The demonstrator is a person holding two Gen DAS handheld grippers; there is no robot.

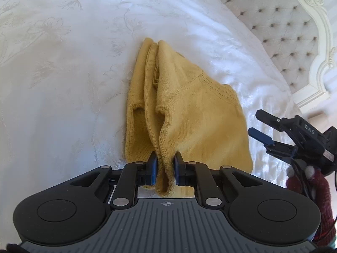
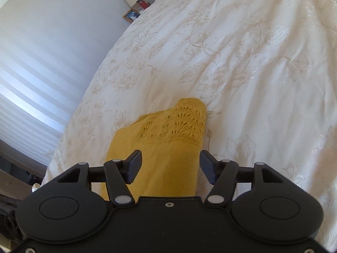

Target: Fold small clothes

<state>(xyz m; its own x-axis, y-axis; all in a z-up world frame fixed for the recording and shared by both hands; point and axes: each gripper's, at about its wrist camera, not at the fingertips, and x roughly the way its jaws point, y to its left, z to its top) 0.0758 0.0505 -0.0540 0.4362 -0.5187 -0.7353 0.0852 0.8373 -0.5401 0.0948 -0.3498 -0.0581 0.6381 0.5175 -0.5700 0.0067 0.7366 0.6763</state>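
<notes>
A small mustard-yellow knitted garment lies partly folded on a white bedspread. My left gripper is shut on a bunched edge of the garment, which rises in folds from the bed to the blue pads. My right gripper is open and empty, hovering over the garment near its lace-patterned end. The right gripper also shows at the right edge of the left wrist view, open, just beyond the garment's right side.
The white floral bedspread fills both views. A tufted headboard with a carved white frame stands at the upper right in the left wrist view. A wall, a lamp and a bedside shelf with small items lie past the bed's edge.
</notes>
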